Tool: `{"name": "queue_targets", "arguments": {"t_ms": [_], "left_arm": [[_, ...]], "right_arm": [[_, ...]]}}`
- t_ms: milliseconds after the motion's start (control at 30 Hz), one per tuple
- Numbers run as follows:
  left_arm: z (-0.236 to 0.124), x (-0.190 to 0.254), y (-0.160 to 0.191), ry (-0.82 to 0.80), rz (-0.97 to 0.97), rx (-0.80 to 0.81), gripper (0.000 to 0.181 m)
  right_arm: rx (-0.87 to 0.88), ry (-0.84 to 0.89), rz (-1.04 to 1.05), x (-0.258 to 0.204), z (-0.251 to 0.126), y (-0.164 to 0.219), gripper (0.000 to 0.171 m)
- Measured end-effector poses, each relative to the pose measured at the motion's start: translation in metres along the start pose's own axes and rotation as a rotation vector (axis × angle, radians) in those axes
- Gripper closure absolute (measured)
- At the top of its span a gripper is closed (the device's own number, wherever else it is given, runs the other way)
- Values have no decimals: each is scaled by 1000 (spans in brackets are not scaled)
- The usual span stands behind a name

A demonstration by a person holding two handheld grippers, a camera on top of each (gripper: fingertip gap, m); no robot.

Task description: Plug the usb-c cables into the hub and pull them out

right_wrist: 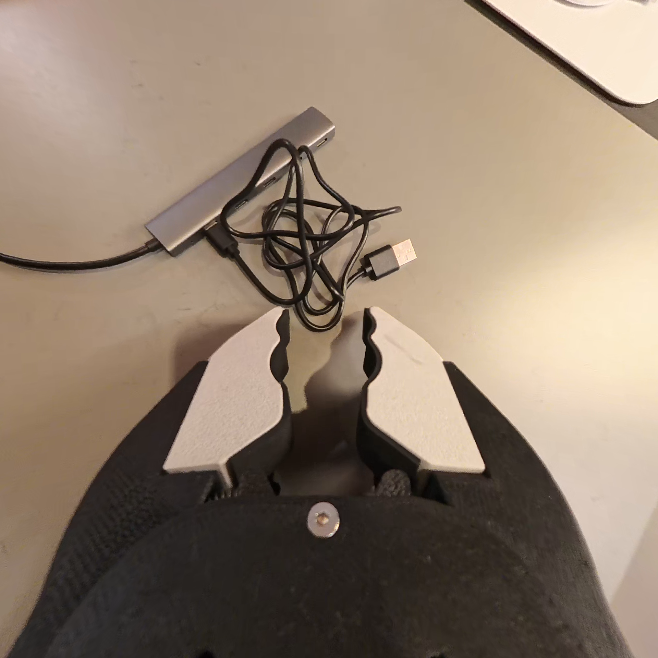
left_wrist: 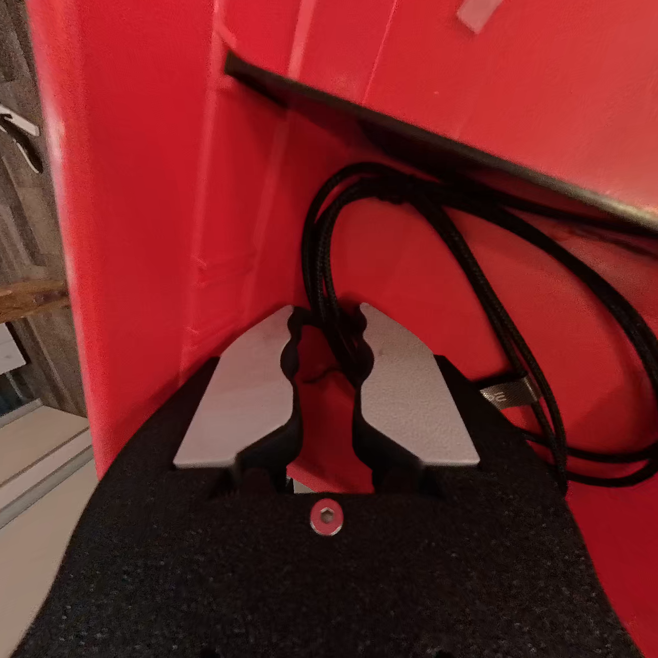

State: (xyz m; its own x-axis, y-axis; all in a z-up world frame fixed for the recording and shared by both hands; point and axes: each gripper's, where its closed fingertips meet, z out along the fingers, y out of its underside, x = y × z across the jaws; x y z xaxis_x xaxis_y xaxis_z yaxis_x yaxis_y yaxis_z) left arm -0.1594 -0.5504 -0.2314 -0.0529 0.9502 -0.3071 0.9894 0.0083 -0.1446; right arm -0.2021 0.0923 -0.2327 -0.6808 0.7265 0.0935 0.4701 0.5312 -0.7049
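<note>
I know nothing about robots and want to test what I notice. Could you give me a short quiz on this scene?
1. True or false: the silver plug of the thin black cable sits in the grey hub.
2. In the left wrist view, the braided black cable lies against: A) a grey table, B) a red surface, C) a white tray.
3. Fill in: the jaws of the right gripper stand ___.

Key: 1 false, the plug lies free on the table; 2 B; 3 open.
</note>
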Motion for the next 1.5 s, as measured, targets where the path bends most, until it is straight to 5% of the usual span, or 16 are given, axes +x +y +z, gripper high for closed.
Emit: {"name": "queue_targets", "arguments": {"t_ms": [367,533,767,900,1033,1267,1500], "left_arm": [[-15,0,-11,71,-83,163,172],[-95,-17,-20,3,-139,408,173],[-264,-10,-37,-135,-113,859,174],[-337,54,-48,60,-34,1096,174],[-356,153,-54,420,74,1173,174],[-314,349,-37,1005,243,965,174],[-263,468,-3,1184,364,722,173]], "right_arm": [[3,-94,-45,-14,0,0,132],[-2,-142,-39,-17,0,2,129],[-3,-172,-55,-20,-1,3,126],[0,-182,-70,-23,-1,3,126],[27,-200,-96,-27,-4,0,126],[261,-199,-117,-31,-36,-17,130],[311,-140,-138,-41,-64,1,134]]}}
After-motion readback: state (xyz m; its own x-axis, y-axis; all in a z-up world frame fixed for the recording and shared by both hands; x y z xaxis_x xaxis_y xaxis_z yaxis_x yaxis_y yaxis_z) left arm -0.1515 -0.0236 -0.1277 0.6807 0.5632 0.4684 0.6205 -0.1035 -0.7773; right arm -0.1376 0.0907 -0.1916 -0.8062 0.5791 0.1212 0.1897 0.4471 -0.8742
